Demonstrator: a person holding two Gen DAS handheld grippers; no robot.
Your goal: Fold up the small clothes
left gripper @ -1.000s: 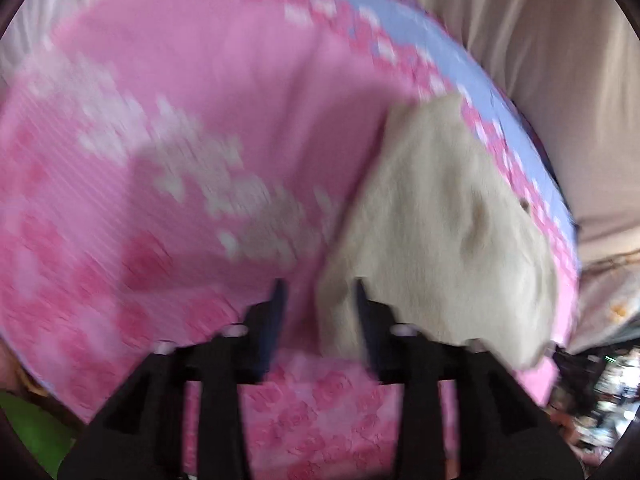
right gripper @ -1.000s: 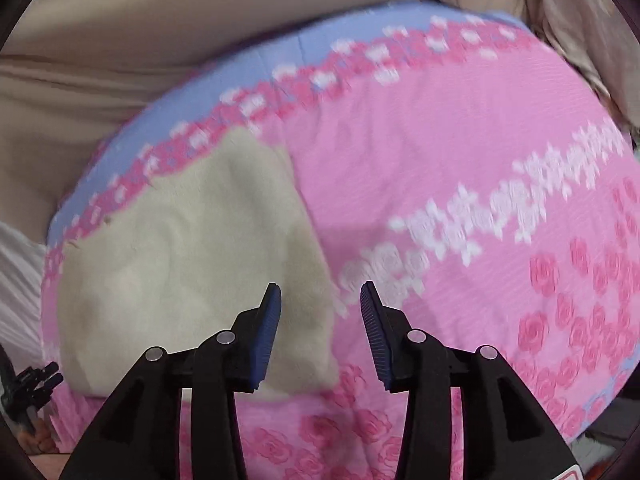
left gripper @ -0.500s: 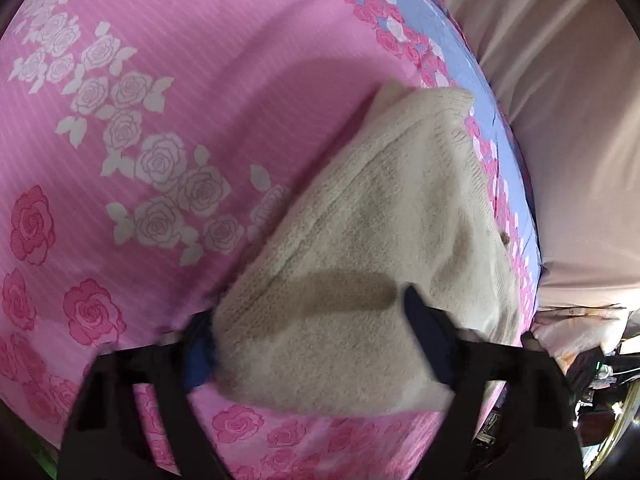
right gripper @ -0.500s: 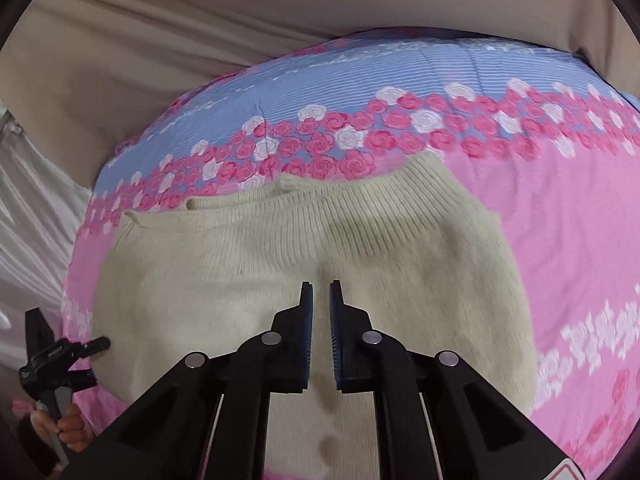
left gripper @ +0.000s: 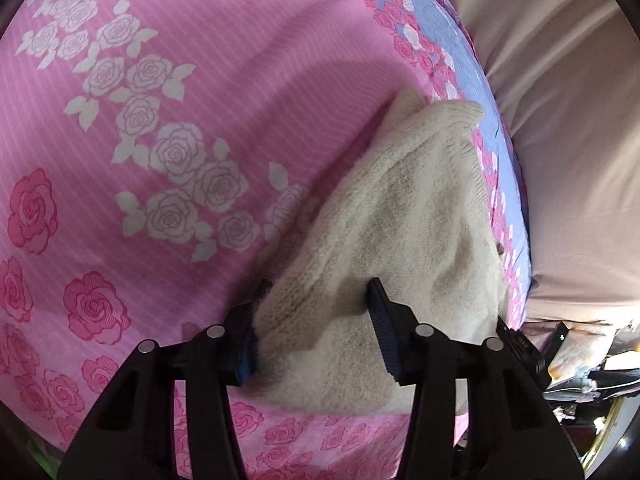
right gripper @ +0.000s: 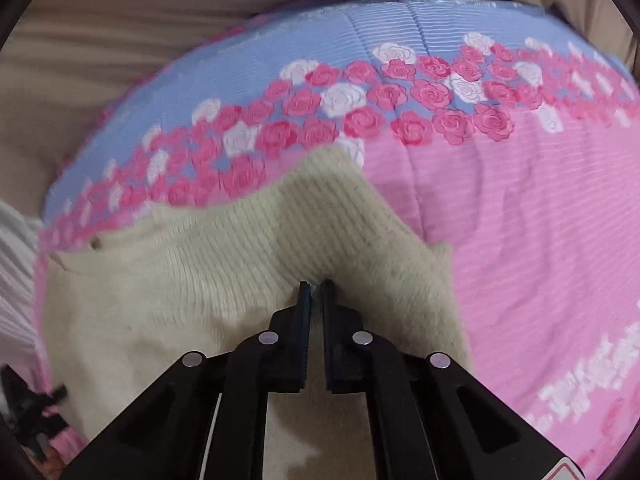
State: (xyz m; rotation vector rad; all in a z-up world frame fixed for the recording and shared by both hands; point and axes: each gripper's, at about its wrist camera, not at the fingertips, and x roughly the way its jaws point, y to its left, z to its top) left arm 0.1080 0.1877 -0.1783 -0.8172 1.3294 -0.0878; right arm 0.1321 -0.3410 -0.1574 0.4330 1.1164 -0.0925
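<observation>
A small cream knitted garment (left gripper: 404, 240) lies on a pink rose-print bed cover (left gripper: 168, 92). My left gripper (left gripper: 316, 304) is open, its two fingers standing either side of the garment's near corner, which bulges up between them. In the right wrist view the same garment (right gripper: 200, 280) fills the lower left. My right gripper (right gripper: 316, 292) is shut on a ribbed fold of the garment and lifts it into a peak. The other gripper (right gripper: 28, 408) shows at the lower left edge of that view.
The bed cover has a blue band with roses (right gripper: 280, 52) along its far edge. Beige sheet or curtain (left gripper: 568, 140) lies beyond it. Cluttered items (left gripper: 588, 364) sit off the bed at the lower right of the left wrist view.
My right gripper moved over the garment, shut, and pinched up a fold. My left gripper came down onto the garment's corner, opened wider around it, then narrowed somewhat.
</observation>
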